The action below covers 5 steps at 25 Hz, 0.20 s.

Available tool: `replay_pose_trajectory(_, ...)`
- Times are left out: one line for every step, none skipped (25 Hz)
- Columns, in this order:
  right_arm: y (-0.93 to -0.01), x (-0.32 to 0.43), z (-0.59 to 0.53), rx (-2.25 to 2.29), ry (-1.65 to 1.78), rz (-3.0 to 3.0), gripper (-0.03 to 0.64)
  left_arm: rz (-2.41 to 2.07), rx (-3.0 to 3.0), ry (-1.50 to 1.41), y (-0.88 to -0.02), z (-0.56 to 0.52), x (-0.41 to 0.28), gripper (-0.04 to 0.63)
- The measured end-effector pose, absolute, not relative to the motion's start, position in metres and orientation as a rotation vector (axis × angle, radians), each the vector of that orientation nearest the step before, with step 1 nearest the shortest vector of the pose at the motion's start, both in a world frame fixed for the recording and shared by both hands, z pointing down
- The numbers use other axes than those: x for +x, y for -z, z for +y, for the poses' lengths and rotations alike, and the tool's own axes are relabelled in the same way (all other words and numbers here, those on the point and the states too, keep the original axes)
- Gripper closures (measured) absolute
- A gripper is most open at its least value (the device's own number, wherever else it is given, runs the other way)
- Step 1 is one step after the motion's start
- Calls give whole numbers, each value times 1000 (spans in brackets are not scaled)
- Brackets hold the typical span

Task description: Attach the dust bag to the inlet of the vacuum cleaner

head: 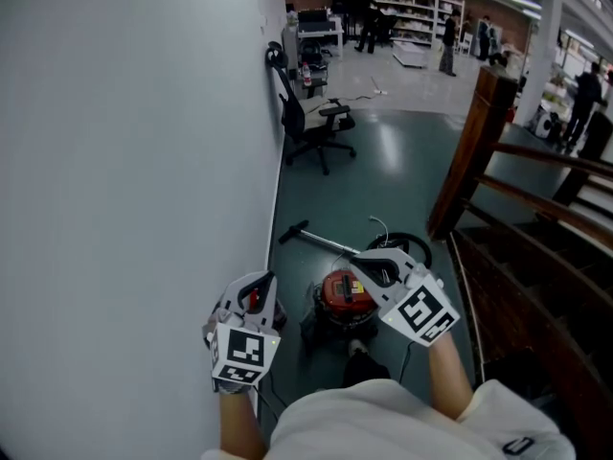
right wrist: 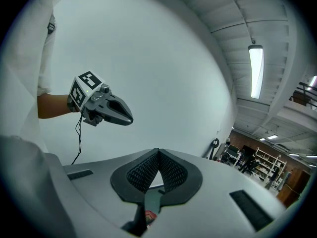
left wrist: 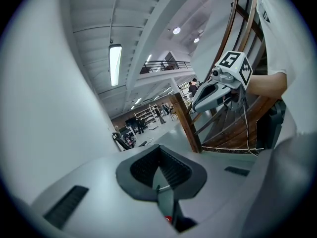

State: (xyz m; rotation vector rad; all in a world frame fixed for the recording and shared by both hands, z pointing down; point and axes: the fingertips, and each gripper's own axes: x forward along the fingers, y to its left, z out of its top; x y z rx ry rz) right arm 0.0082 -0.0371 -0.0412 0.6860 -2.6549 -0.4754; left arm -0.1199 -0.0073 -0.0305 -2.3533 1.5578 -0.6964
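**Fingers together on the left gripper (left wrist: 159,151) and the right gripper (right wrist: 158,153), both empty; vacuum cleaner (head: 345,295) on the floor**

Each gripper's own view shows its two ribbed pads meeting at the tips with nothing caught between them.

In the head view the two grippers are held up side by side and apart. The red vacuum cleaner shows between them, standing on the dark floor (head: 383,171) close to the foot of the white wall (head: 134,161). Its wand (head: 321,241) lies on the floor just beyond it, its far end angled toward the wall. A black hose (head: 414,245) loops at the right, partly behind the right gripper.

The wall closes the whole left side. On the right, a wooden post (head: 474,151) and a railing edge the floor, with stairs (head: 536,276) dropping away behind them. The strip of floor around the vacuum cleaner is therefore narrow. Farther along, an office chair (head: 311,127) stands against the wall. Past it the floor opens into a wide hall with shelves (head: 412,12) and people standing.

Only the head view shows the vacuum cleaner and the floor under it. The left gripper view looks out across the hall, catching the right gripper in front of the railing and a strip light (left wrist: 115,63) on the ceiling. The right gripper view shows the left gripper against the bare wall, a cable (right wrist: 78,140) hanging from it.
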Motion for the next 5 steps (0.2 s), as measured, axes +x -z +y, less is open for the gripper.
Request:
replay_pose_trajectory(41, 7, -38, 687, 475, -2655, 589, 1556, -2354, 698, 29, -8, -121, 594)
replay_pose_trajectory(40, 7, -39, 687, 475, -2654, 589, 1555, -2354, 700, 29, -9, -121, 594)
replay_pose_trajectory(40, 6, -40, 686, 476, -2651, 589, 1555, -2353, 701, 29, -10, -122, 594)
replay_pose_trajectory(39, 6, -41, 685, 477, -2648, 589, 1555, -2352, 702, 29, -11, -122, 594)
replay_pose_trajectory(39, 6, -41, 684, 478, -2646, 589, 1555, -2351, 703, 29, -11, -123, 594)
